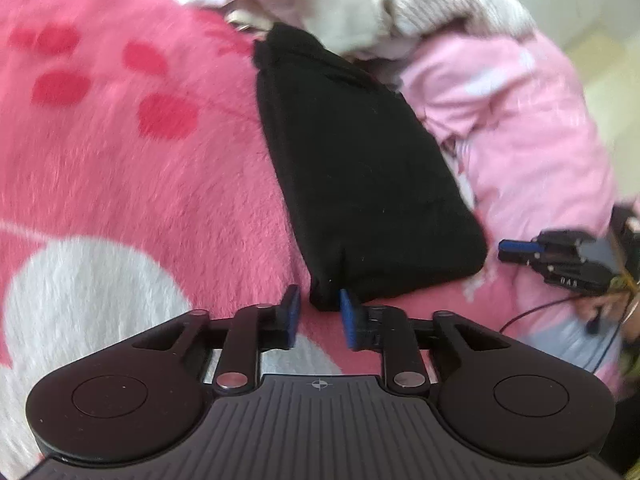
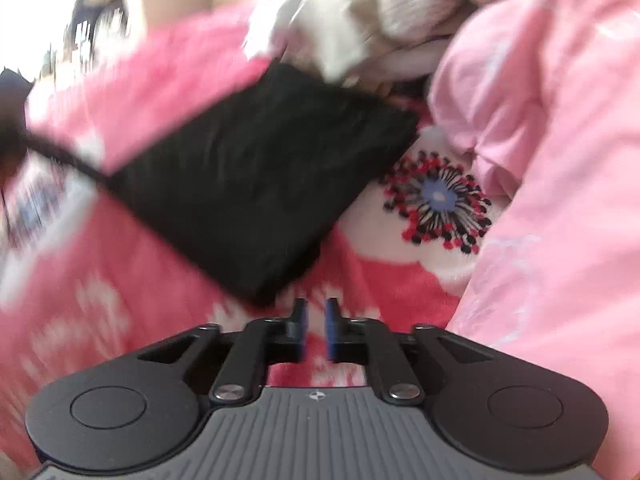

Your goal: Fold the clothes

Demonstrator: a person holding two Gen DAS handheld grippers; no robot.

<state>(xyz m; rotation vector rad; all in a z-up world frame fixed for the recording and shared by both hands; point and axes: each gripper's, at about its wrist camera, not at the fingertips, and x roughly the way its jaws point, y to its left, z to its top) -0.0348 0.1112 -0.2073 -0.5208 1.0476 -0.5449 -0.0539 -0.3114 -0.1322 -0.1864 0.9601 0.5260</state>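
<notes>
A black garment [image 1: 360,168], folded into a long rectangle, lies flat on the pink fleece blanket [image 1: 120,160]. My left gripper [image 1: 319,307] is open at its near corner; that corner sits just between the blue fingertips [image 1: 291,306] and the pads do not press on it. In the right wrist view the black garment [image 2: 256,184] lies ahead and to the left, blurred. My right gripper [image 2: 316,314] stands just off its near corner, jaws narrowly apart with only blanket showing between them. The right gripper [image 1: 516,247] also shows at the left wrist view's right edge, beside the garment.
A heap of white and beige knit clothes [image 1: 360,4] lies beyond the black garment's far end. A pale pink garment [image 1: 520,120] is bunched along its right side. The blanket [image 2: 436,196] has a flower print. A hand [image 1: 624,312] holds the right gripper.
</notes>
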